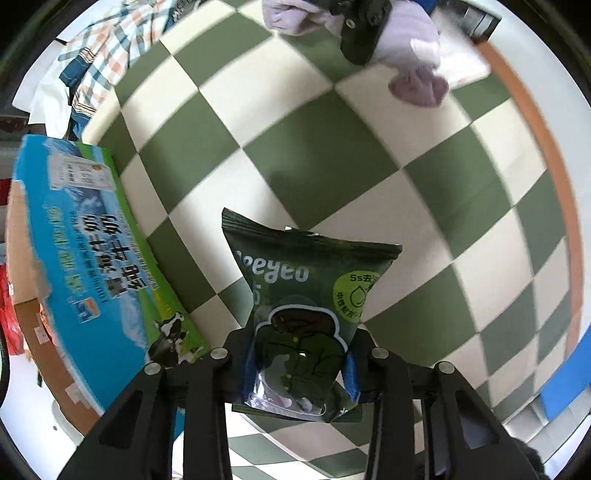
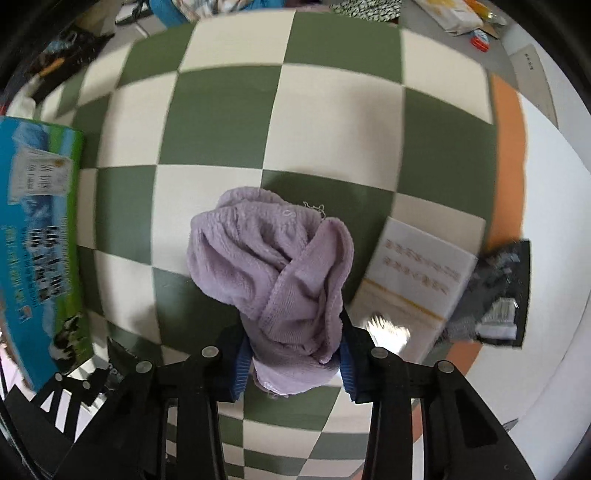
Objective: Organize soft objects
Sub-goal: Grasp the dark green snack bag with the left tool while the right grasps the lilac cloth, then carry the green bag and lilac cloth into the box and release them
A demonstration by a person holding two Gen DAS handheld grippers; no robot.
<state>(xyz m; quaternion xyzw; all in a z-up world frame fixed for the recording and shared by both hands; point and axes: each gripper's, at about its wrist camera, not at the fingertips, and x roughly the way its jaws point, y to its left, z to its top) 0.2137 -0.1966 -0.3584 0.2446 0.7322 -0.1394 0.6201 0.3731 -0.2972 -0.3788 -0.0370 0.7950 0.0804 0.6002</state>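
Note:
My left gripper (image 1: 300, 363) is shut on a dark green soft pouch (image 1: 304, 317) with a printed label and holds it above the green-and-cream checkered surface (image 1: 317, 155). My right gripper (image 2: 293, 363) is shut on a bunched lilac fleece cloth (image 2: 273, 266), held above the same checkered surface (image 2: 221, 122). In the left wrist view the right gripper (image 1: 364, 26) with the lilac cloth (image 1: 410, 48) shows at the top. The left gripper's black frame shows at the lower left of the right wrist view (image 2: 74, 384).
A blue and green milk carton box (image 1: 85, 258) lies at the left, also in the right wrist view (image 2: 37, 229). A white packet (image 2: 417, 273) and a dark packet (image 2: 495, 295) lie at right. Plaid clothing (image 1: 96, 55) lies top left. An orange border (image 2: 506, 155) edges the surface.

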